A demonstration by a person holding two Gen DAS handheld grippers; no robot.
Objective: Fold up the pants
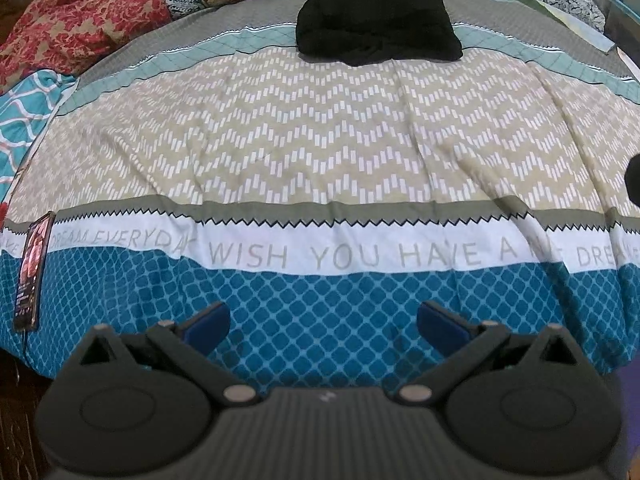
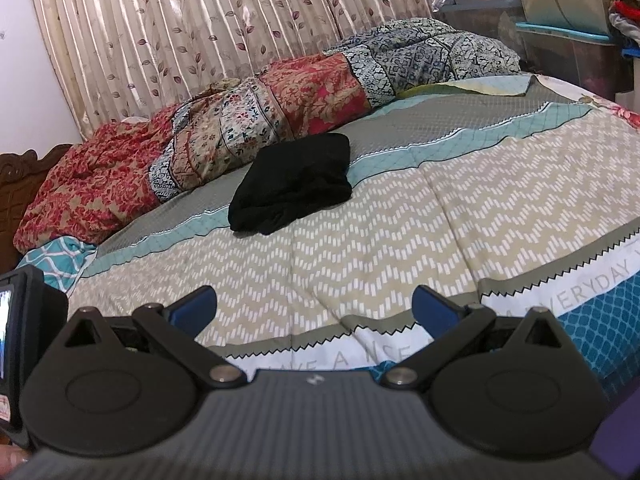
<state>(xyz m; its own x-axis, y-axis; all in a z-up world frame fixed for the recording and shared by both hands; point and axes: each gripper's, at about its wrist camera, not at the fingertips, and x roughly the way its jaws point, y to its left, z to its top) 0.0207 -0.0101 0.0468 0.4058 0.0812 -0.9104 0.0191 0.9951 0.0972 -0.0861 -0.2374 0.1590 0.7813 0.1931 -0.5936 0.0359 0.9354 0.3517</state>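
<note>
The black pants (image 1: 378, 26) lie folded in a compact bundle on the far part of the bed, on the grey and teal stripes of the bedspread (image 1: 320, 140). They also show in the right wrist view (image 2: 294, 182), left of centre. My left gripper (image 1: 323, 320) is open and empty, held over the near blue-patterned edge of the bed, far from the pants. My right gripper (image 2: 314, 306) is open and empty too, over the near cream zigzag band of the bedspread (image 2: 440, 220).
A crumpled red and floral quilt (image 2: 240, 120) lies along the far side of the bed, just behind the pants. A phone (image 1: 34, 272) lies at the bed's near left edge. Curtains (image 2: 200, 20) hang behind. Storage boxes (image 2: 560, 40) stand at the back right.
</note>
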